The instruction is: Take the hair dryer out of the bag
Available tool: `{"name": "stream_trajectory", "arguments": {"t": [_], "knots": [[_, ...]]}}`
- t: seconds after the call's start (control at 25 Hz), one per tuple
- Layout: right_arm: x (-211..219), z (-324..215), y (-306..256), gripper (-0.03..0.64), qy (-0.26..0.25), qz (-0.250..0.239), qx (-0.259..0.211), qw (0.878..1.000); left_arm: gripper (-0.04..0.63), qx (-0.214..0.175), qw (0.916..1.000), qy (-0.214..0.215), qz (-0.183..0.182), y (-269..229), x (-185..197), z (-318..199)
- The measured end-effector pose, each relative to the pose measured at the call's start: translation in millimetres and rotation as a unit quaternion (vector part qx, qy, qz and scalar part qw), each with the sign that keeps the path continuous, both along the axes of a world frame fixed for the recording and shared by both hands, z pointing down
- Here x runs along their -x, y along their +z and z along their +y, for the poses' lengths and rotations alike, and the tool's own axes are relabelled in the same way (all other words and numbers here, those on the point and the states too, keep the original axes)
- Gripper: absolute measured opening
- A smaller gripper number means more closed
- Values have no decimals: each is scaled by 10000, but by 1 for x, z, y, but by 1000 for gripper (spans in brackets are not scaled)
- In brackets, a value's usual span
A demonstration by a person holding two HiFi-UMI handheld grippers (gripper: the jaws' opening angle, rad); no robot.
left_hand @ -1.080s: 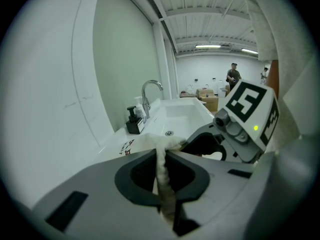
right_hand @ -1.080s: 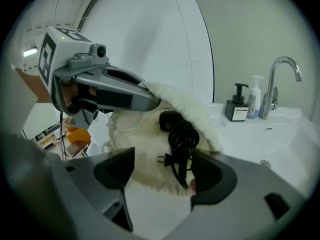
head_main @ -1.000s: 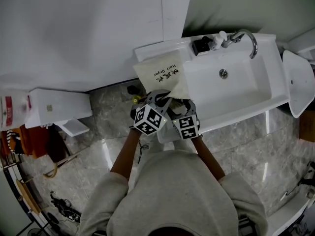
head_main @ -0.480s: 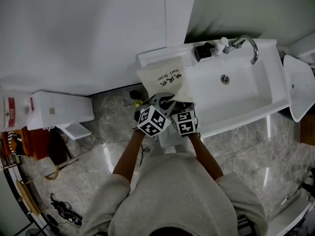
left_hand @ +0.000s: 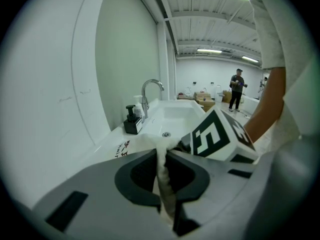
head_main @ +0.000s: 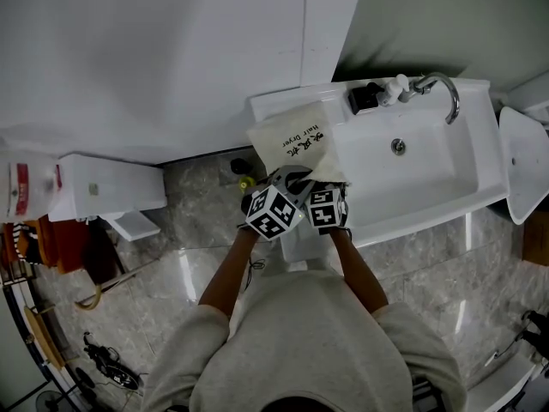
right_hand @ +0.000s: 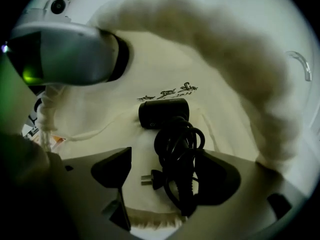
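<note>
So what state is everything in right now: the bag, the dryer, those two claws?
Bag: lying on the counter, mouth held open.
Left gripper: shut on the bag's rim.
Right gripper: open, jaws just been opening, reaching into the bag; cord between them, not clamped.
Hair dryer: inside the bag.
Cord: coiled, plug lying loose.
Tap: no water running.

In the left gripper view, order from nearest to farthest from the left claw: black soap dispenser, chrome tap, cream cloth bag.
1. Cream cloth bag, pinched in the left claw.
2. Black soap dispenser, left of basin.
3. Chrome tap, behind it.
</note>
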State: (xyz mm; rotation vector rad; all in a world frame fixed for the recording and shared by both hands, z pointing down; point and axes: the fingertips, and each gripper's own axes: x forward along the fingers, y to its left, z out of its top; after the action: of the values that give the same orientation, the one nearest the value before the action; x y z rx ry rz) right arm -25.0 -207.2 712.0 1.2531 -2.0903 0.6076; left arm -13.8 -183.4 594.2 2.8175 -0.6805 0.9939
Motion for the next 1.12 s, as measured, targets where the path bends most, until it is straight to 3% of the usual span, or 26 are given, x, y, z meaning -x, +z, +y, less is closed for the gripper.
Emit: {"name": "stream_trajectory", "arguments": {"t": [0.12, 0.36, 0.44, 0.6, 1.12], "knots": [[-1, -5, 4, 380, -96, 174, -9, 9998, 25, 42, 10000, 0, 47, 0, 1, -1], [-8, -10, 15, 318, -161, 419, 72, 9990, 24, 120, 9998, -23, 180, -3, -2, -4], [-11, -14, 14, 265, -119, 473, 53, 9988, 23, 193, 9994, -66, 270, -4, -2, -7], [-14, -25, 15, 242, -19, 570, -101, 9983, 23, 226, 9994, -88, 251, -3, -1, -12], [-15, -11, -7, 189, 113, 350, -6, 9993, 20, 289, 9989, -328, 178, 12, 7, -15]]}}
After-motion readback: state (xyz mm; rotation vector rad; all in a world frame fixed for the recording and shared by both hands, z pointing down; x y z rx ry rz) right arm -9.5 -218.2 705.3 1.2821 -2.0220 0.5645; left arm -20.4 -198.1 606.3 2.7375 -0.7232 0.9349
